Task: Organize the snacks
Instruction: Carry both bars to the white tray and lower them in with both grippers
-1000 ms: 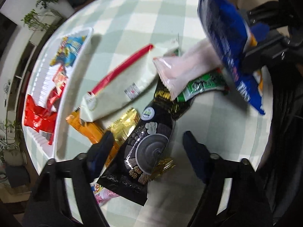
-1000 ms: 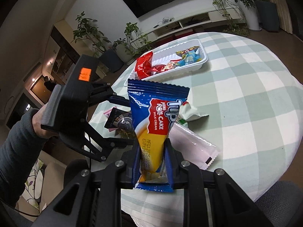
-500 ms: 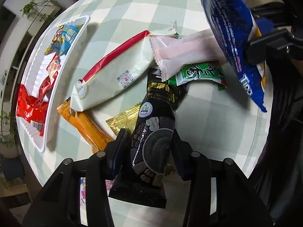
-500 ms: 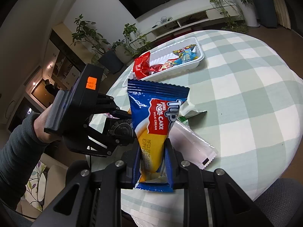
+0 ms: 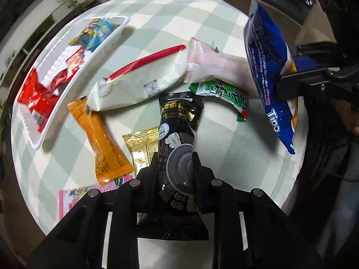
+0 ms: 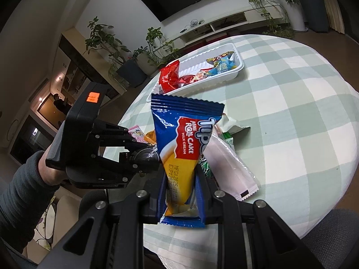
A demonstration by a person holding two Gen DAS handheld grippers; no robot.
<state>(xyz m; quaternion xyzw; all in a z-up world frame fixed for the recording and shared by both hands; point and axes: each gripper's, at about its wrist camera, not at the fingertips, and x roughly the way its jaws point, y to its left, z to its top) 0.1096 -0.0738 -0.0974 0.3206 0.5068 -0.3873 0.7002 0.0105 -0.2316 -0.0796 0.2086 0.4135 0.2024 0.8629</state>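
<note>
The left gripper point(image 5: 176, 168) pointed almost straight down at the table point(image 5: 224, 134), low in the middle of its view. Its jaws had just been closing, and they pinched the black snack pack point(image 5: 177, 134) between them. In the right wrist view, a hand point(image 6: 50, 170) in a grey sleeve point(image 6: 20, 197) held that gripper at the left of the frame. The right gripper point(image 6: 180, 190) tilted down at a slant and squeezed the blue roll cake pack point(image 6: 181, 143), which stood up in the middle of the frame. The white tray point(image 6: 224, 80) with a few snacks sat on the table at the upper middle.
</note>
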